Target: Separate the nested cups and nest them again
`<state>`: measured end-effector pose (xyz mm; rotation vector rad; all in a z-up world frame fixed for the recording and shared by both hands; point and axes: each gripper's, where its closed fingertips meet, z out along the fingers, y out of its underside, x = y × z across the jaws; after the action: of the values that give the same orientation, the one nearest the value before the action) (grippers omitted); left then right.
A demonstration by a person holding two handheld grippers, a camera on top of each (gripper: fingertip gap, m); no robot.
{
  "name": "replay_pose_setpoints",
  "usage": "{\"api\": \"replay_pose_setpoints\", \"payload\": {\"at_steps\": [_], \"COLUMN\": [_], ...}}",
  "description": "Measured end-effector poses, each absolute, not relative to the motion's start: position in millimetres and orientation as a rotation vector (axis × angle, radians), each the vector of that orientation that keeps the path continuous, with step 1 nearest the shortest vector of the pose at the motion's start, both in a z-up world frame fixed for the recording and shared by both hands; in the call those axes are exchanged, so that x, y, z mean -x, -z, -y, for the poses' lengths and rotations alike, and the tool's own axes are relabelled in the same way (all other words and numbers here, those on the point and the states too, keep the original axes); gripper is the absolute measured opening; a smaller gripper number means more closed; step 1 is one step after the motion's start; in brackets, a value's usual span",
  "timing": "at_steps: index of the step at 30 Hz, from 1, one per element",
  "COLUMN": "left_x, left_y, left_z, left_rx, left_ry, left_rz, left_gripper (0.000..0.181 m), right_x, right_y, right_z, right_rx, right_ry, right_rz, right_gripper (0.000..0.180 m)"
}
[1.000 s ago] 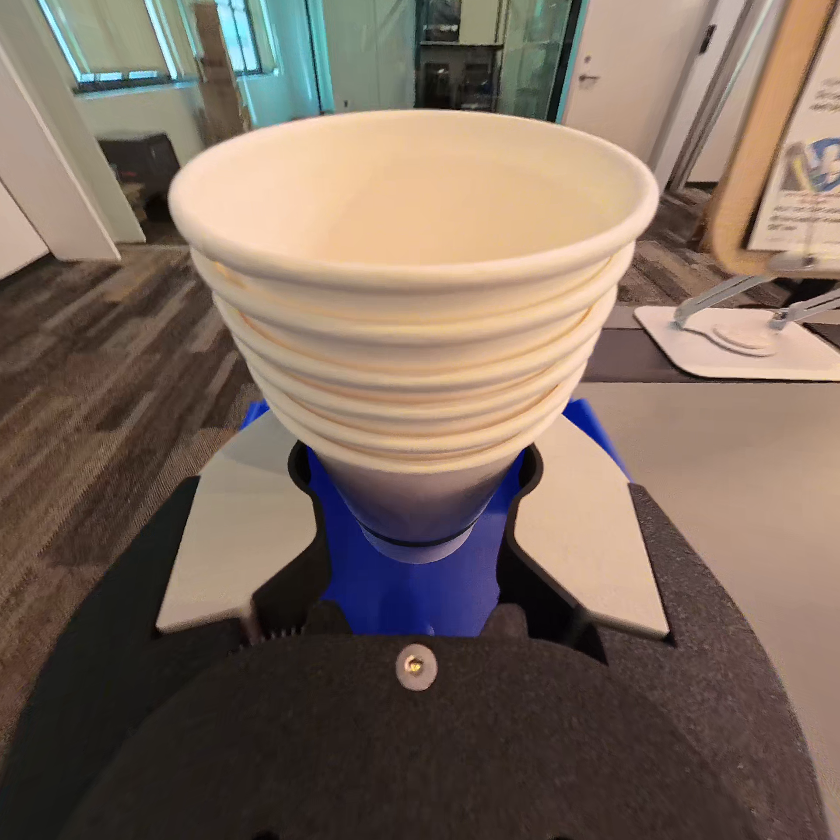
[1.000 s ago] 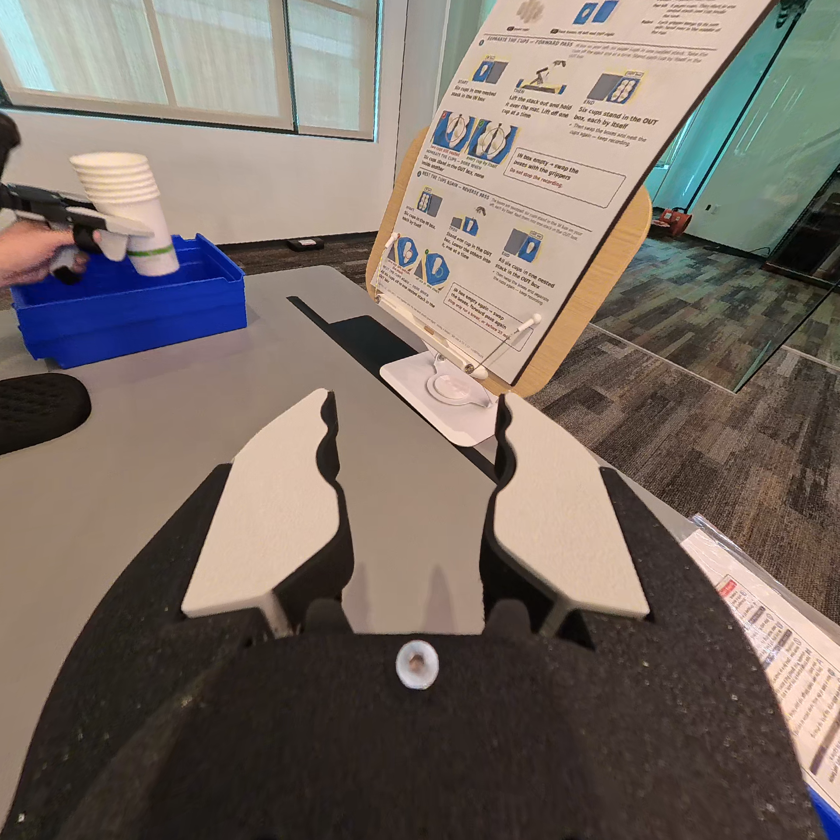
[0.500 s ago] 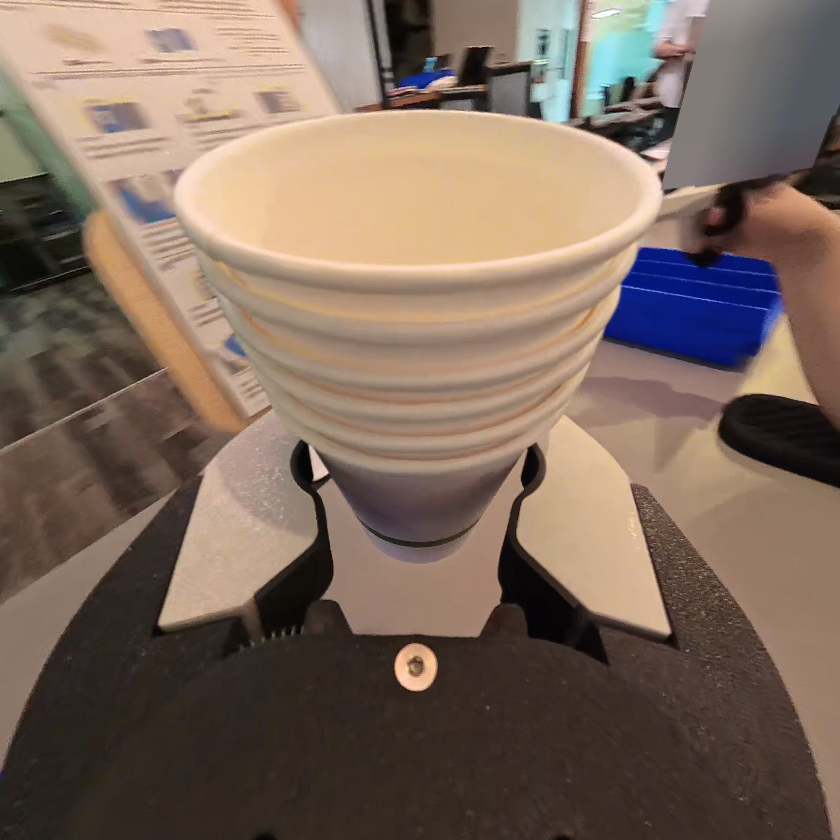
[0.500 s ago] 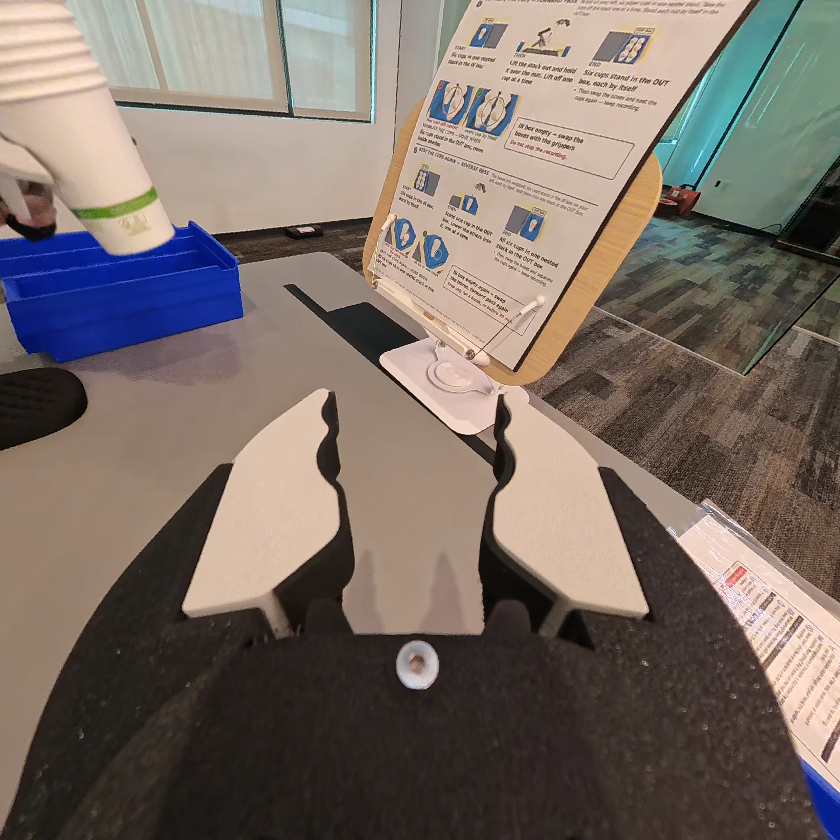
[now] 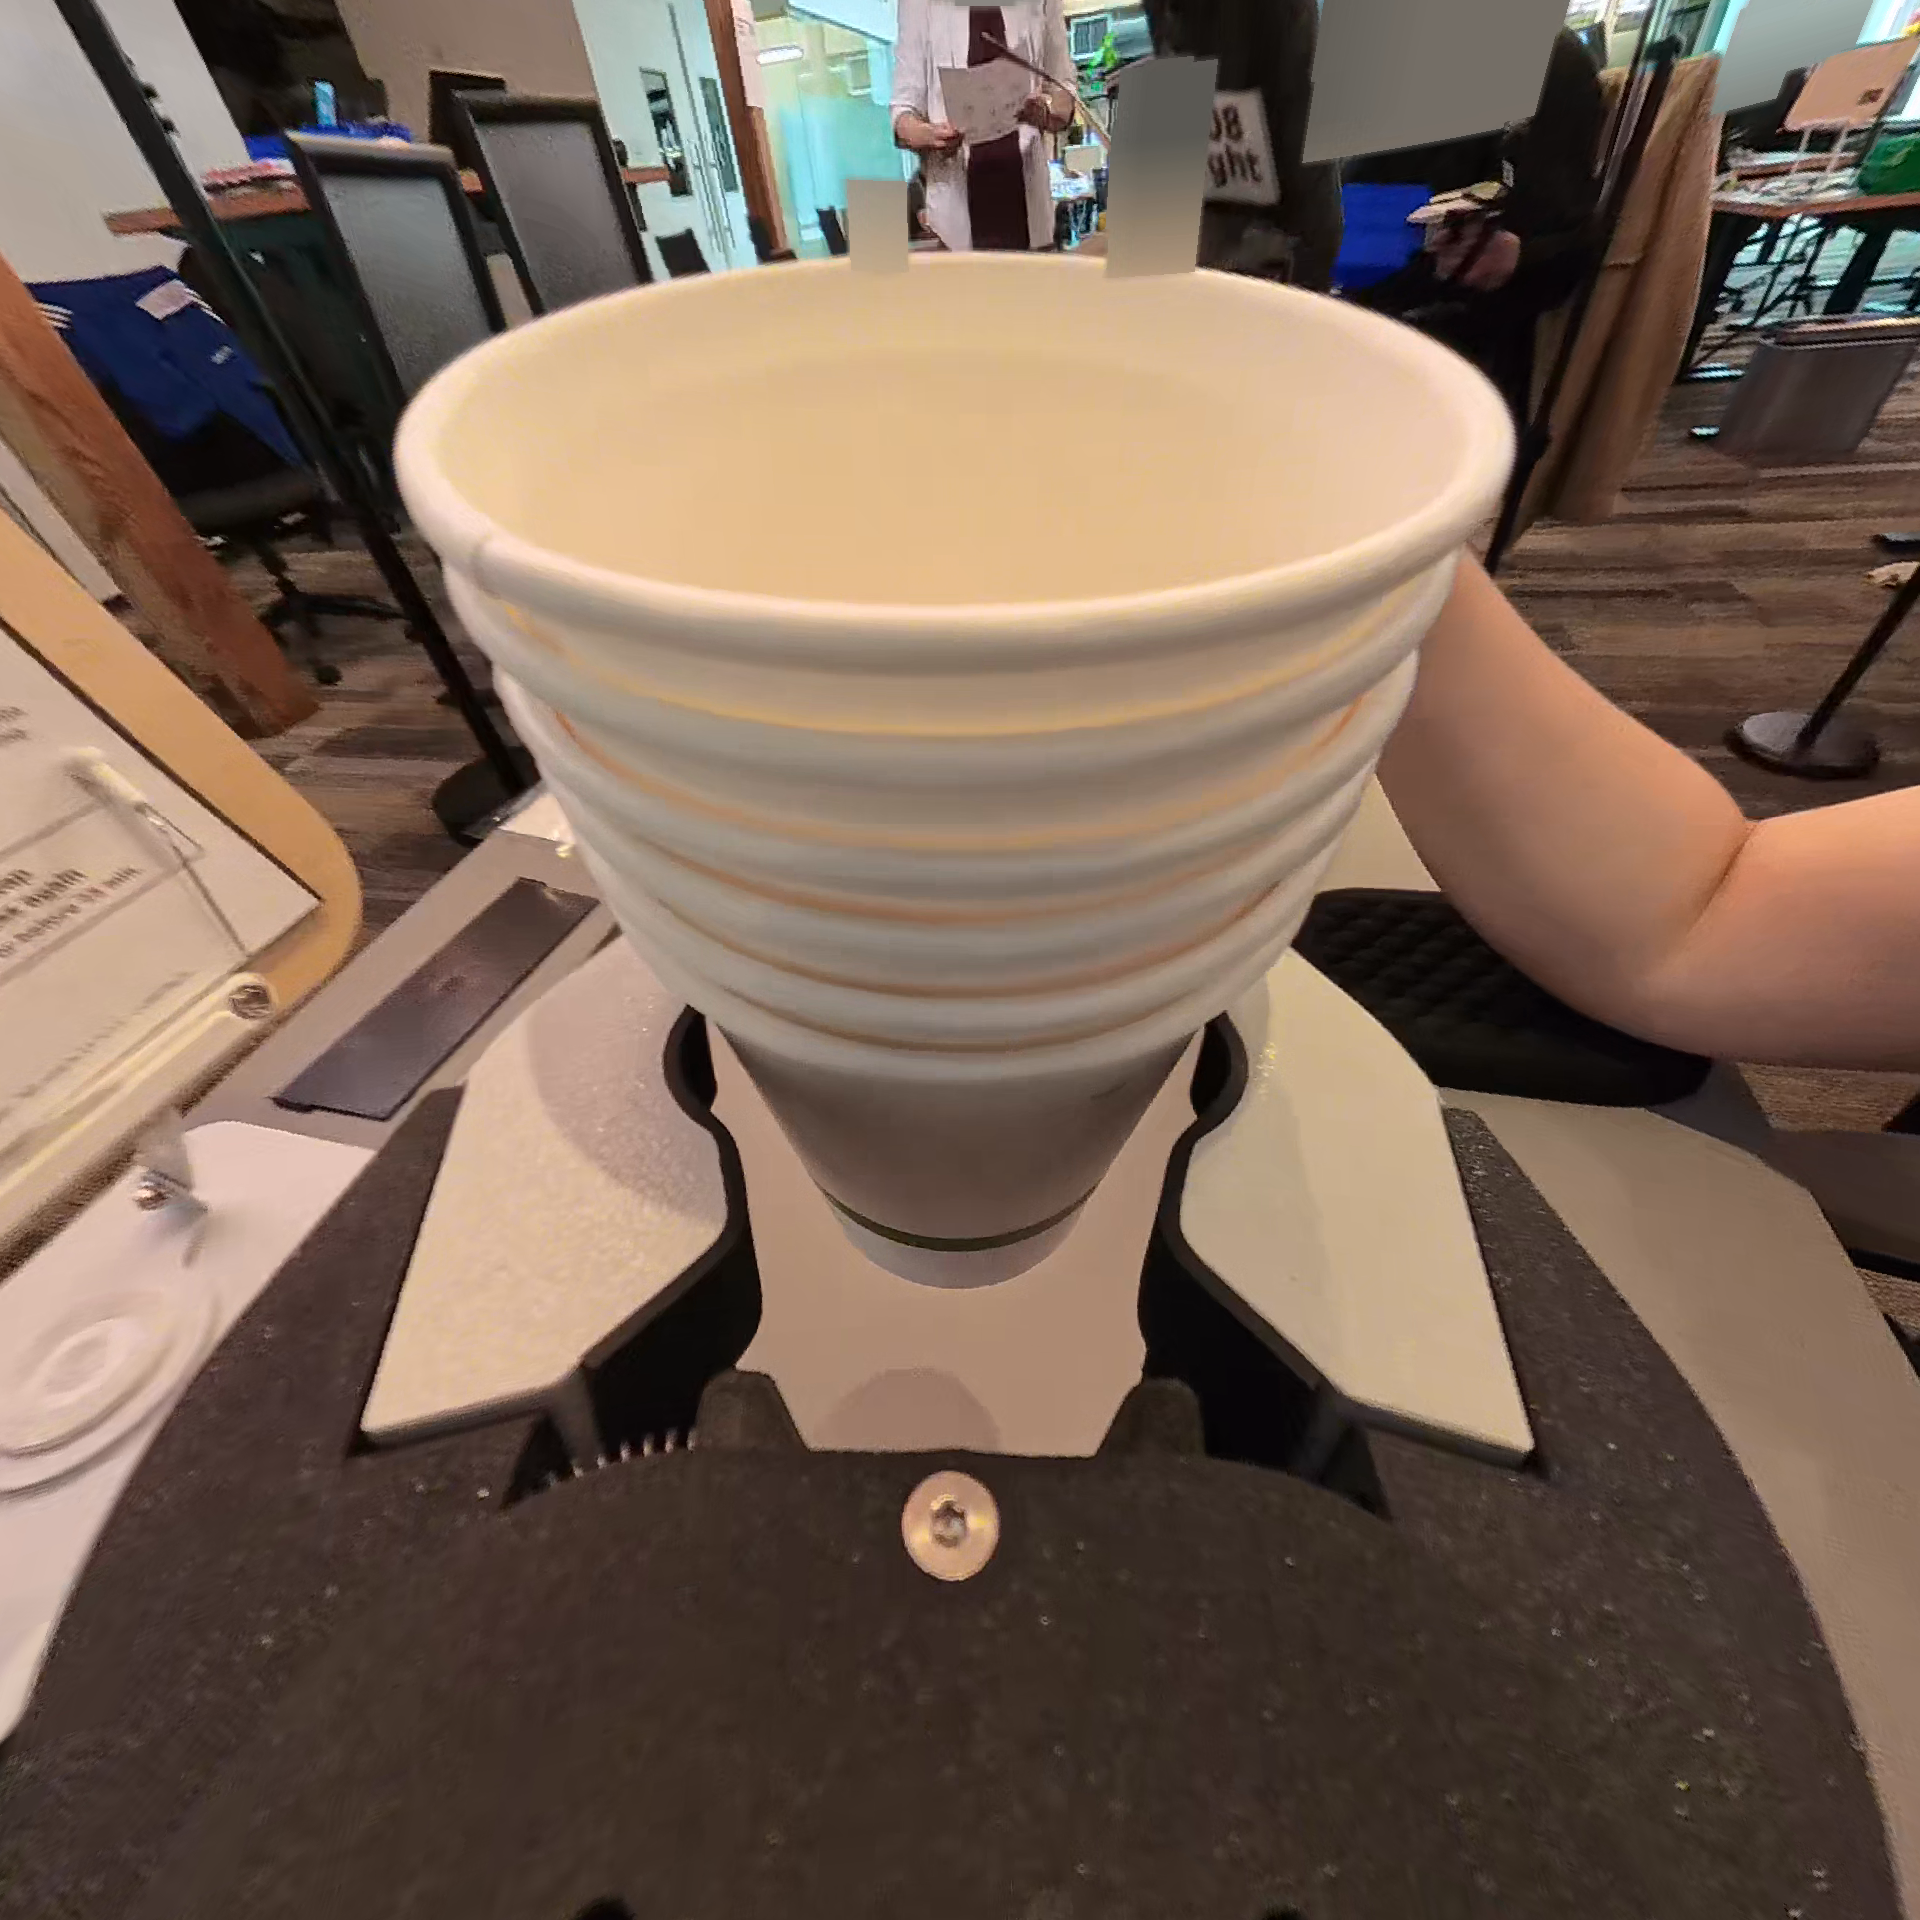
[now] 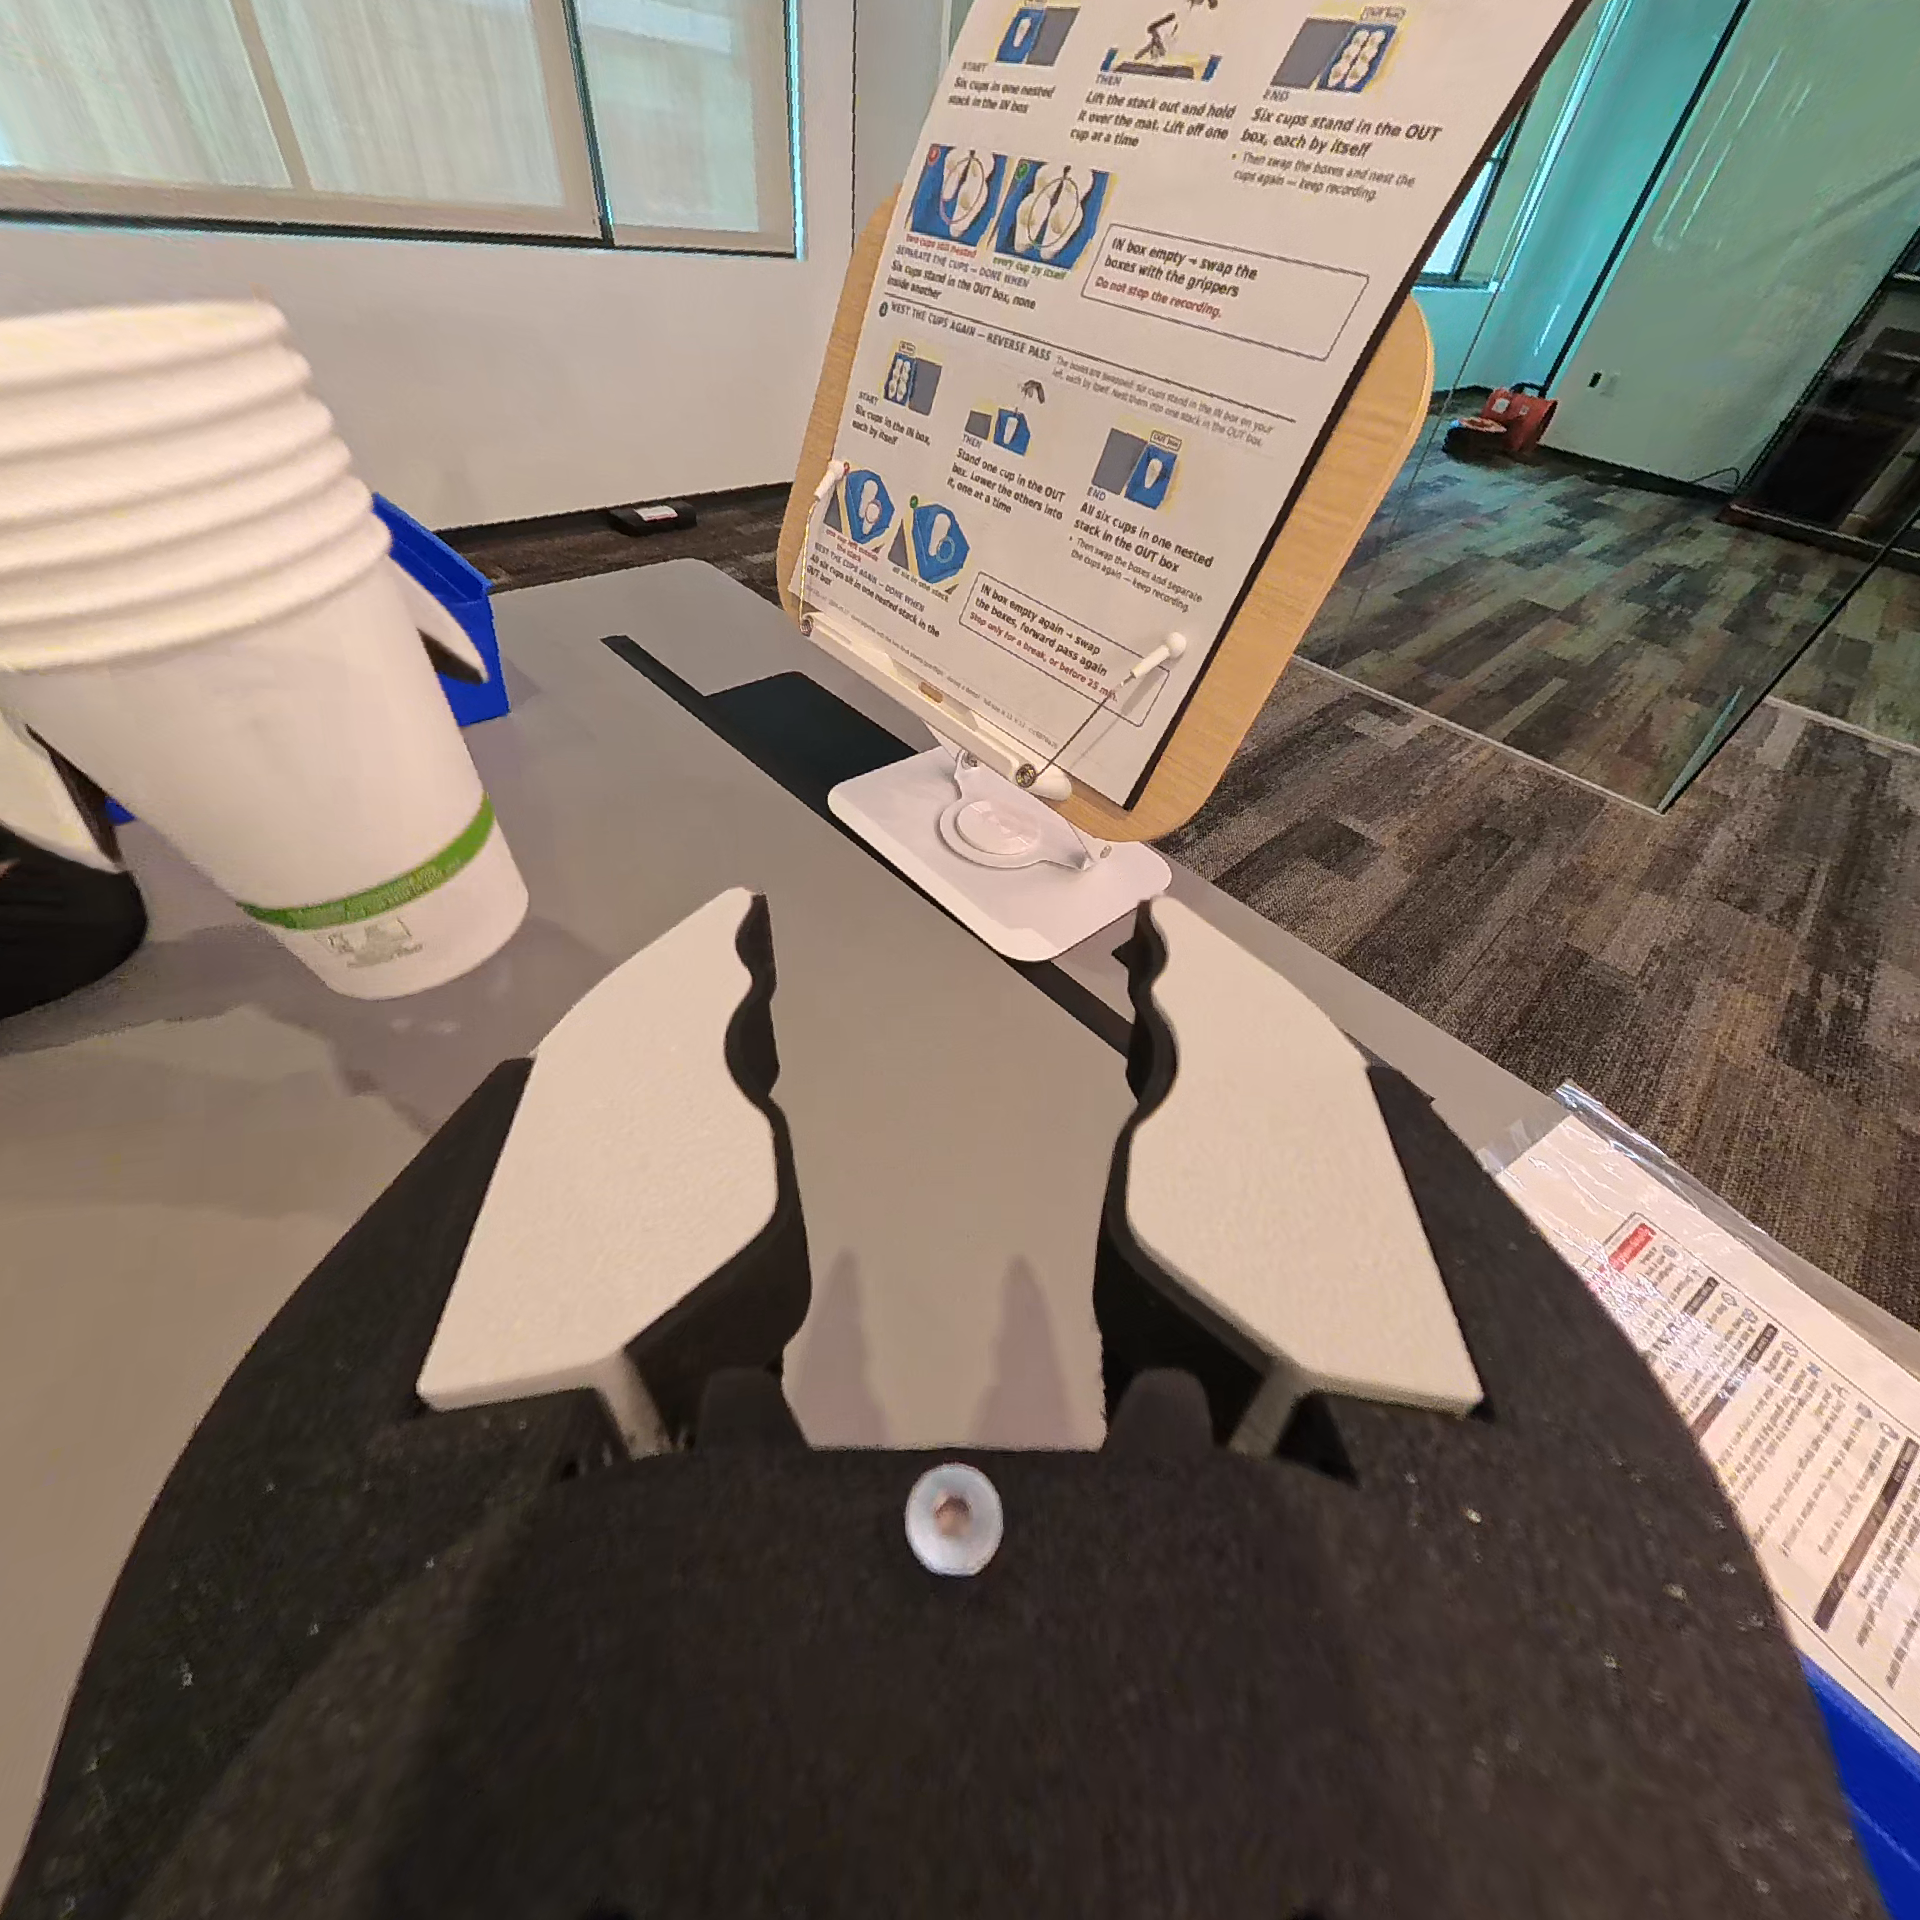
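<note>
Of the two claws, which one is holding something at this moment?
The left claw: its two fingers are shut on the lower wall of the stack of nested cups. The right claw is open, with only bare grey table between its fingers.

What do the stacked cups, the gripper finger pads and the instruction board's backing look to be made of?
Cup stack: apparently paper, matte white, with rolled rims and a green printed band near the base. Left gripper finger pads: pale grey with a fine grainy matte face, likely plastic or rubbery coating over black foam-like backing. Instruction board: light wood-grain panel, possibly plywood or laminate, on a white glossy plastic-looking base.
</note>
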<state>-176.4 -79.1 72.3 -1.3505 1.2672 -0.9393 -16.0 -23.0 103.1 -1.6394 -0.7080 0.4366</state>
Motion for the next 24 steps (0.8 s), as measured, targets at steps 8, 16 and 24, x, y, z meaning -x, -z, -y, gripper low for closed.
{"api": "replay_pose_setpoints", "payload": {"at_steps": [8,16,24], "left_x": [170,178,183], "left_y": [-20,-1,4], "left_z": [69,48,46], "left_rx": [1.438,1.505,1.526], "left_ry": [0.976,0.987,0.979], "left_rz": [-1.322,-1.272,-1.284], "left_gripper": [0.091,0.091,0.091], "right_x": [10,27,71], "right_y": [-92,-101,-102], "right_z": [21,52,81], "right_rx": [1.674,1.632,1.655], "right_ry": [-0.410,-0.408,-0.405], "right_rz": [0.732,0.872,1.006], "right_gripper": [0.060,0.047,0.046]}}
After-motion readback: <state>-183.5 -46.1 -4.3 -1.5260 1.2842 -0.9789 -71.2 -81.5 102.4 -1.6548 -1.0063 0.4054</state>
